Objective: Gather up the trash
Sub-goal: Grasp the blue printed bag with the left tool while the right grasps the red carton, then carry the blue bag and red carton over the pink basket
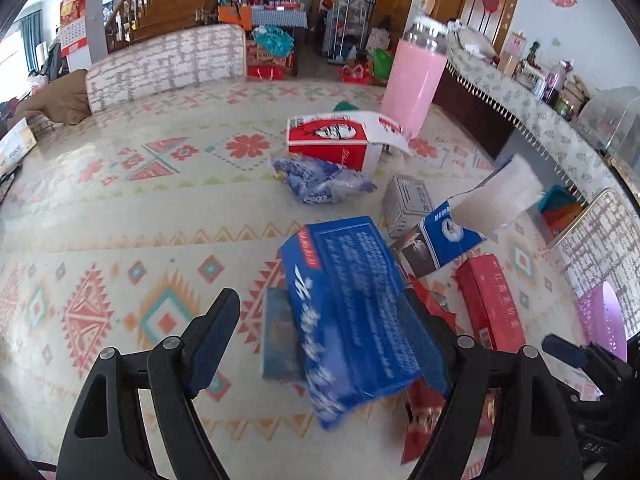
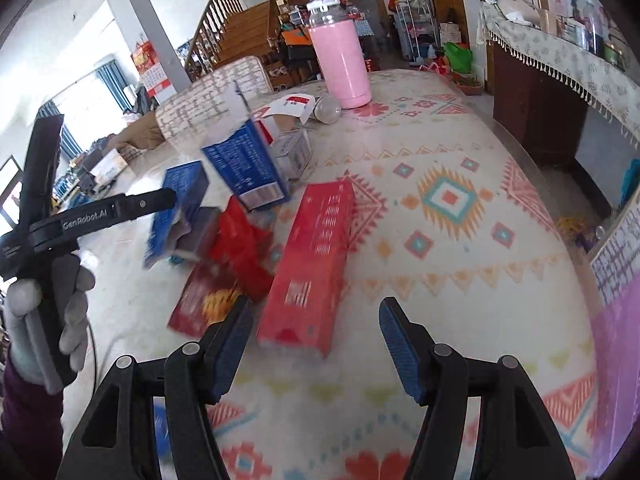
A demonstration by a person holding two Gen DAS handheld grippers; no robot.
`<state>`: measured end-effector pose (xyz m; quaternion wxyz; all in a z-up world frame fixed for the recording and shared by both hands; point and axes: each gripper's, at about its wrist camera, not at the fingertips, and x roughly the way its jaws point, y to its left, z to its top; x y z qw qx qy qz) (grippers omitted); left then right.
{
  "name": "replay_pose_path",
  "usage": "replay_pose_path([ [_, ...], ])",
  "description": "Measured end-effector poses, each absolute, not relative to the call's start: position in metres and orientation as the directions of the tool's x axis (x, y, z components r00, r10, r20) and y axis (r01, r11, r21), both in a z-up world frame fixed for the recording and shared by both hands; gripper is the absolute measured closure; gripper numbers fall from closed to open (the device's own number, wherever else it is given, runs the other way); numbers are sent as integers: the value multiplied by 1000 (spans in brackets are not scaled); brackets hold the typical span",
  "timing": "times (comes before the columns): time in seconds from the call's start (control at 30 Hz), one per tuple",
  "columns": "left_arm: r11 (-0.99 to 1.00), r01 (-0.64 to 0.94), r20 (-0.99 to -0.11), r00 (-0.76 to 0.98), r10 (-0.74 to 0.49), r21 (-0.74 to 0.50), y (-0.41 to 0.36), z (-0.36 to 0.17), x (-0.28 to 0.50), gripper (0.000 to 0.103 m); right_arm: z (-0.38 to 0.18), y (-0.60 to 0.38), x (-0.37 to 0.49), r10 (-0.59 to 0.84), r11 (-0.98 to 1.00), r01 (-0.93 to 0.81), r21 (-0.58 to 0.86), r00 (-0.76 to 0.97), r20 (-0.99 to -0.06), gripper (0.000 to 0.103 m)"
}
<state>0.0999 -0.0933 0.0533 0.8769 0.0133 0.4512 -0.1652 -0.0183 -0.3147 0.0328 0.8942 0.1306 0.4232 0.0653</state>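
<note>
Trash lies on a patterned tablecloth. My left gripper is open, its fingers either side of a blue box that leans on its right finger. The same blue box shows in the right wrist view. My right gripper is open and empty, just before the near end of a long red box, which also shows in the left wrist view. Other trash: a red-and-white KFC box, a crumpled blue wrapper, a grey box, an open blue carton and red packets.
A tall pink bottle stands at the far side of the table, also in the right wrist view. A padded chair back is beyond the table. A sideboard with a fringed cloth runs along the right.
</note>
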Motion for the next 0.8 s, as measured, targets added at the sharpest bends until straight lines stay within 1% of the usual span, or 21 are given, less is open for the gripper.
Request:
replay_pose_path([
  [0.13,940,322,-813,514,-272,-111,-104,44,101,24,26,-308,8,203,966,3,260,615,-762,33],
  [0.17,940,327,-813,520,-261,-93,-107,43,99,27,25,-306,12,201,966,3,257,612,-765,33],
  [0.2,940,331,-812,525,-256,-82,-109,43,97,39,24,-304,16,196,968,4,249,609,-769,33],
  [0.27,937,338,-806,528,-268,-90,-108,45,94,52,20,-300,24,172,974,12,224,602,-780,33],
  [0.3,936,339,-804,528,-274,-96,-107,47,91,70,19,-299,25,167,976,15,219,599,-783,34],
  [0.33,929,350,-802,519,-297,-118,-106,49,89,82,18,-298,27,164,976,17,216,597,-785,37],
  [0.37,925,352,-803,505,-316,-143,-105,51,87,84,17,-298,29,157,977,23,212,596,-788,41],
  [0.4,930,342,-800,515,-308,-138,-103,54,84,84,16,-297,30,152,978,27,209,592,-791,51],
  [0.43,932,339,-795,526,-301,-129,-102,56,80,84,16,-297,30,143,979,33,201,590,-795,56],
  [0.53,934,335,-778,550,-302,-125,-98,63,63,84,18,-298,26,138,980,33,195,595,-792,59],
  [0.67,938,330,-743,601,-294,-104,-87,78,29,84,25,-303,11,123,983,34,182,611,-782,60],
  [0.8,934,335,-710,627,-320,-125,-73,91,-8,84,35,-312,-16,118,983,32,178,635,-764,60],
])
